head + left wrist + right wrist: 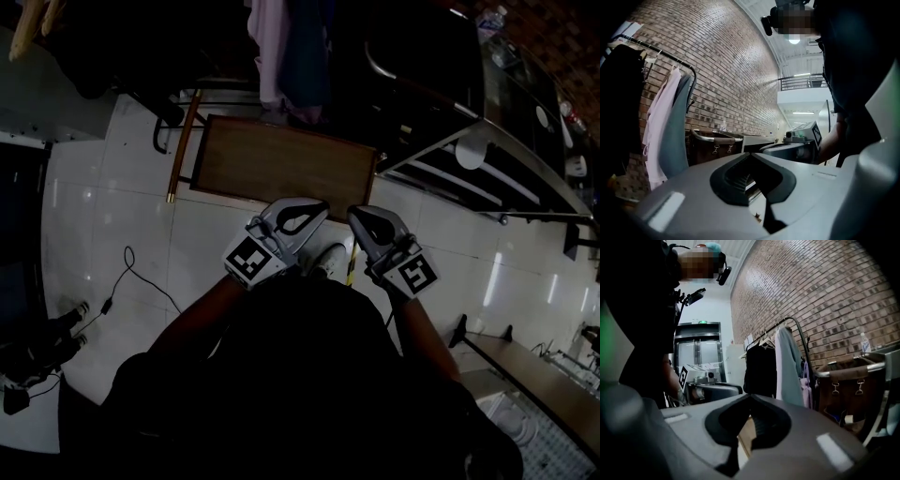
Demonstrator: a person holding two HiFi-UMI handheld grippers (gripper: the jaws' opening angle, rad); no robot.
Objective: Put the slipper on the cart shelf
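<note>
Both grippers are held close together in front of the person's body, pointing at a low wooden table (281,165). My left gripper (320,208) has its jaws touching at the tips, with nothing between them; the left gripper view shows the same (750,154). My right gripper (355,214) is likewise shut and empty (750,395). A white shoe-like thing (328,260) shows on the floor just below the grippers; I cannot tell whether it is the slipper. The metal cart (487,173) with its shelves stands at the right.
A clothes rail with hanging garments (281,56) stands behind the table against a brick wall (717,70). A brown bag (848,380) hangs on the cart's end. A black cable (131,272) lies on the white tiled floor at the left.
</note>
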